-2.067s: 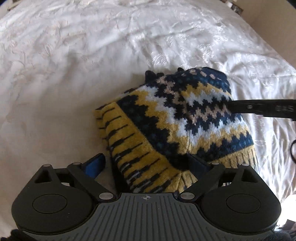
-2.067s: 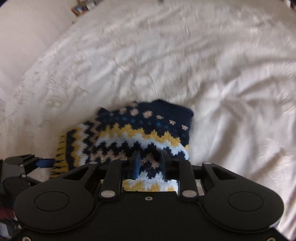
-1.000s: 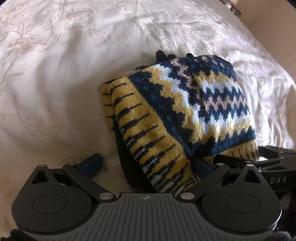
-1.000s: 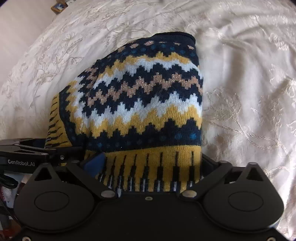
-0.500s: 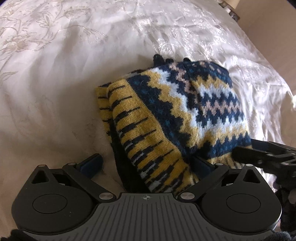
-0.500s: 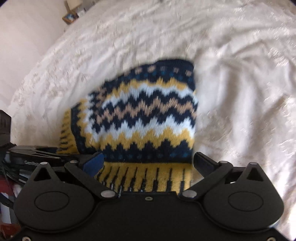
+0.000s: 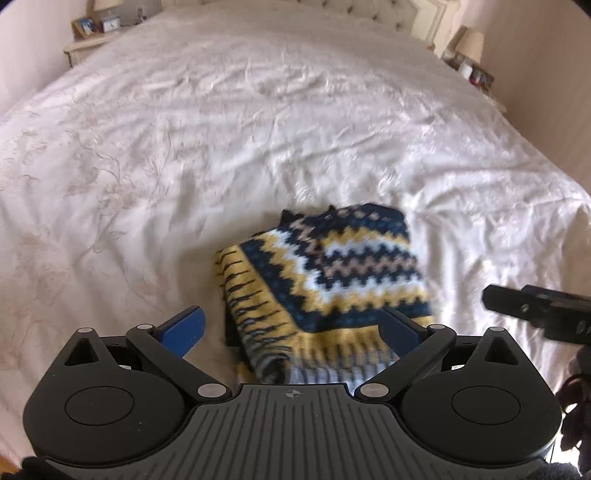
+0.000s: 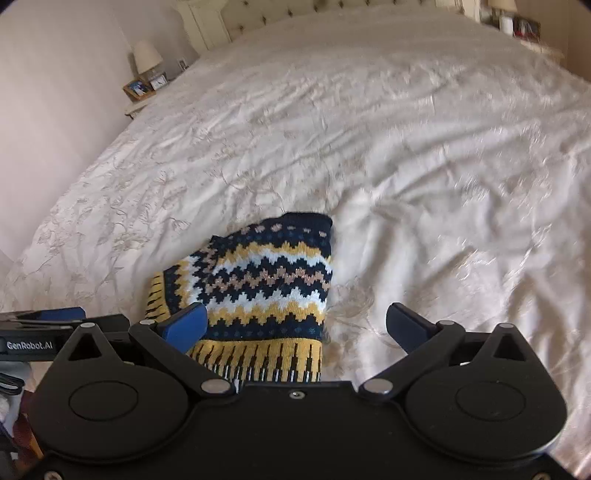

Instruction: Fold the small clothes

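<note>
A small knitted sweater in navy, yellow and white zigzags lies folded into a compact bundle on the white bedspread. In the left wrist view my left gripper hovers open above the bundle's near edge, its blue pads wide apart. The right wrist view shows the same sweater under and left of my right gripper, which is open with nothing between its fingers. The right gripper's black tip shows at the right edge of the left view, apart from the sweater.
The bed's white embroidered cover stretches wide on all sides of the sweater. Nightstands with a lamp and framed pictures stand by the headboard. The left gripper's body shows at the right view's left edge.
Both grippers have pulled up and back from the folded sweater, which stays on the bed. The right gripper, shut on the knit two seconds ago, has opened.
</note>
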